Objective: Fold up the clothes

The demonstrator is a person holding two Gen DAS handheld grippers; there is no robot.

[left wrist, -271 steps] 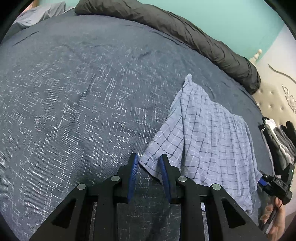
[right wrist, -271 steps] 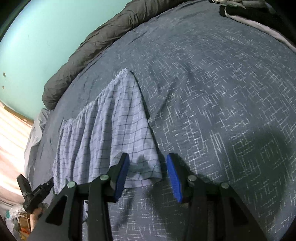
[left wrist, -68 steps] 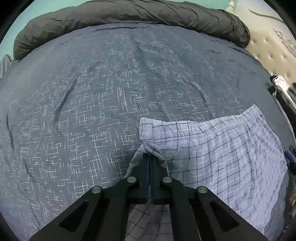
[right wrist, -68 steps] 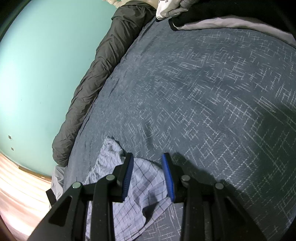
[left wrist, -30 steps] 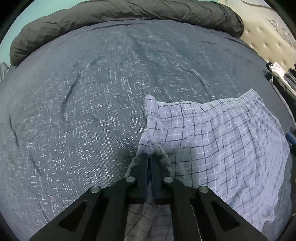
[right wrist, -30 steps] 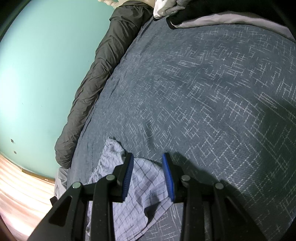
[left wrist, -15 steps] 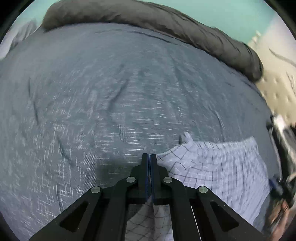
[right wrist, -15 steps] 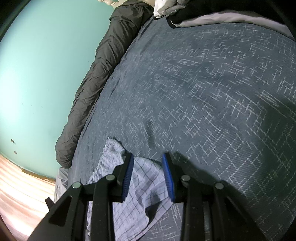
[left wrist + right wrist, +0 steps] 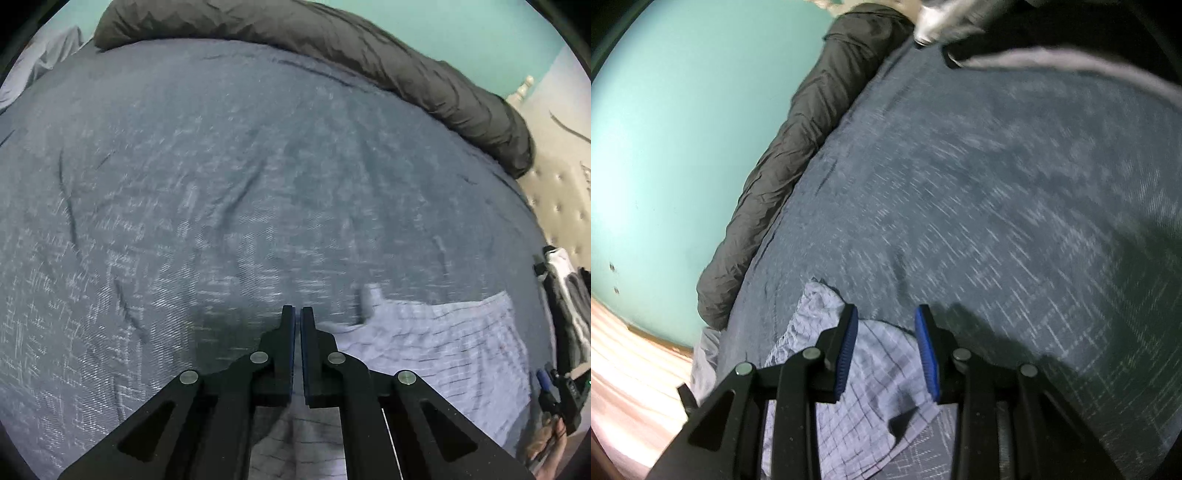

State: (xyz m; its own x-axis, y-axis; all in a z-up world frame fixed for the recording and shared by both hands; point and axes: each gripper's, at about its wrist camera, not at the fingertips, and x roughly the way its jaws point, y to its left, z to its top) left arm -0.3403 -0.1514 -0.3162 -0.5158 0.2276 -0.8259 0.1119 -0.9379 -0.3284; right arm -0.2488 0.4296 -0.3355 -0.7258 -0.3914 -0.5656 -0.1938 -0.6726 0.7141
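Observation:
A light blue plaid garment [image 9: 424, 350] lies flat on the dark blue bedspread [image 9: 221, 184]. My left gripper [image 9: 297, 314] hovers at its left edge. Its jaws are opening, a thin slit shows between the pads, and no cloth is pinched at the tips. Some of the cloth runs underneath the fingers. In the right wrist view the plaid garment [image 9: 879, 369] lies below my right gripper [image 9: 884, 314], whose blue pads stand apart over a rumpled corner without pressing on it. The right gripper [image 9: 561, 391] also shows at the far right of the left wrist view.
A rolled dark grey duvet [image 9: 332, 37] runs along the far side of the bed by the teal wall [image 9: 683, 129]. A pile of dark and white clothes [image 9: 569, 295] sits at the bed's right edge by a tufted headboard [image 9: 565, 184].
My left gripper slid left and rolled, and the bunched corner it pinched now lies flat beside it, with the jaws slightly parted. The right gripper stayed put over its corner.

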